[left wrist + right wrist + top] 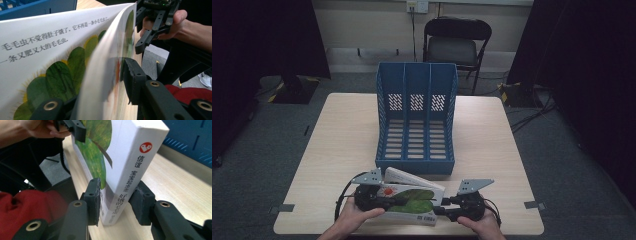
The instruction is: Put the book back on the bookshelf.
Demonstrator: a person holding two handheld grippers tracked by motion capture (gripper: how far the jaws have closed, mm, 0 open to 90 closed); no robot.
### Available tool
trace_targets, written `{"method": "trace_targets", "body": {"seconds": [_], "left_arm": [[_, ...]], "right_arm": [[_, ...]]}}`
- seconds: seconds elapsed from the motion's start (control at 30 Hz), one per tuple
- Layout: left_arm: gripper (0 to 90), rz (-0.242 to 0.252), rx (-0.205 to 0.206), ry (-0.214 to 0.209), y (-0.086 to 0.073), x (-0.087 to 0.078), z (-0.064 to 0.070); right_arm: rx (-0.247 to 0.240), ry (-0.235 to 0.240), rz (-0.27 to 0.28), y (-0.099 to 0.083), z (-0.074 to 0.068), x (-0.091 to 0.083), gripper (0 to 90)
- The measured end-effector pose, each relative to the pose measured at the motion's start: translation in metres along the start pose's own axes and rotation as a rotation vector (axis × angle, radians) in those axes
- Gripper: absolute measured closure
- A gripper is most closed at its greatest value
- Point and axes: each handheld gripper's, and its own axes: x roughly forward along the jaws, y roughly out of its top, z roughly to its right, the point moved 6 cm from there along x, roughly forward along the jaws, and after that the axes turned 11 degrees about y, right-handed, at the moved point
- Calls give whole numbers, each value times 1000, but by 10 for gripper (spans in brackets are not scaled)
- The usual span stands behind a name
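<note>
A picture book (412, 201) lies at the near edge of the desk (492, 145), just in front of the blue three-slot file rack (416, 120), whose front lip is very close to the book's far corner. The left gripper (379, 200) has its jaws pinched on the front cover, which is lifted away from the pages in the left gripper view. The right gripper (439, 209) clamps the book at its spine end, one jaw on each face. Both hands sit right at the desk's near rim, so little room is left behind them; the desk is bare to the left and right of the rack.

The spine (130, 180) carries a red round logo and the characters 信谊 above 宝宝起步走; the lower characters are partly hidden. The open page (50, 37) reads 毛毛虫不觉得肚子饿了, above a green leaf picture. A folding chair (456, 42) stands beyond the far edge.
</note>
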Motion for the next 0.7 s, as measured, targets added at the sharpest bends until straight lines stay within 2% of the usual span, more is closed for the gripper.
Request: {"method": "trace_targets", "body": {"seconds": [0.1, 0.2, 0.27, 0.37, 0.43, 0.53, 0.63, 0.7], "left_arm": [[777, 7, -10, -11, 0, 0, -1], [757, 7, 1, 3, 0, 0, -2], [740, -8, 11, 24, 0, 1, -3], [688, -26, 33, 69, -2, 3, -5], [664, -13, 18, 74, 0, 2, -6], [621, -4, 16, 115, 1, -1, -12], [604, 6, 10, 150, 1, -8, -18], [598, 12, 7, 146, 0, -11, -20]], "right_arm": [[-10, 0, -6, 1, 0, 1, 614], [-18, -23, -5, 0, 0, 0, 657], [-40, -59, -3, 2, -1, -1, 658], [-82, -144, -7, 5, -2, -7, 673], [-101, -154, 3, 8, -3, -12, 678], [-119, -176, 4, 7, -4, -14, 686], [-134, -193, -23, 4, -4, -13, 698], [-136, -197, -44, 2, -5, -13, 703]]}}
